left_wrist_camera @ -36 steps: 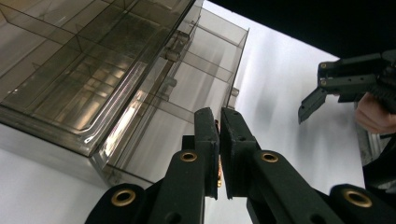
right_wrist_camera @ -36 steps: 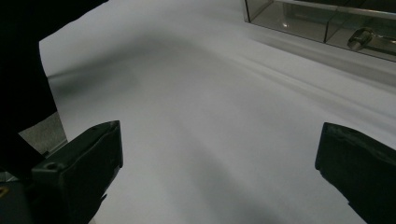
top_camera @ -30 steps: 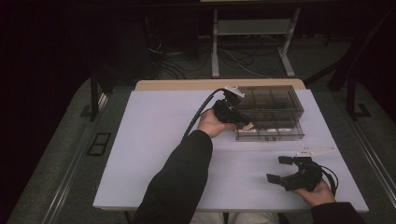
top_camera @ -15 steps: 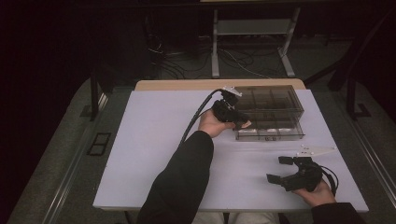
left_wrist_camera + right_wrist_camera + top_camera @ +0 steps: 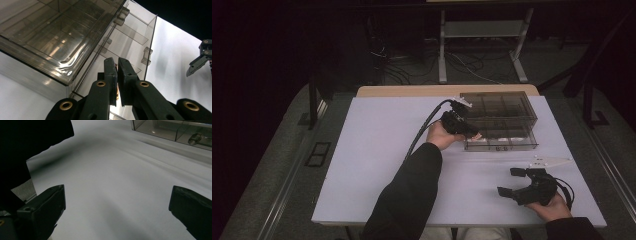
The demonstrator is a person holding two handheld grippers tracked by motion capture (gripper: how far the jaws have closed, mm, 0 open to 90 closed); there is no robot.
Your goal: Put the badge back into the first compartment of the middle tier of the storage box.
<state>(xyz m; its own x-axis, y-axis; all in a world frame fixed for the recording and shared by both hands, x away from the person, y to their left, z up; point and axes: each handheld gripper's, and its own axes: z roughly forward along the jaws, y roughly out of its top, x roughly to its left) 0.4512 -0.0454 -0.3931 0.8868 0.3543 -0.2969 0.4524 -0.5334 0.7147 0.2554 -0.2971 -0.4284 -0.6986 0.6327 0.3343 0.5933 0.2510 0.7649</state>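
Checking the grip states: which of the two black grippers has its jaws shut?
The left gripper, at the clear smoked plastic organiser box; its jaws are pressed almost together, while the right gripper rests spread wide on the white table.

Probably a lab or recording room, dark surround, white-covered table (image 5: pixel 377 150), floor cables (image 5: pixel 472 67), metal stand (image 5: pixel 482 35)

free: table (image 5: pixel 377 150) left half | blocked: clear box (image 5: pixel 507 112) far right
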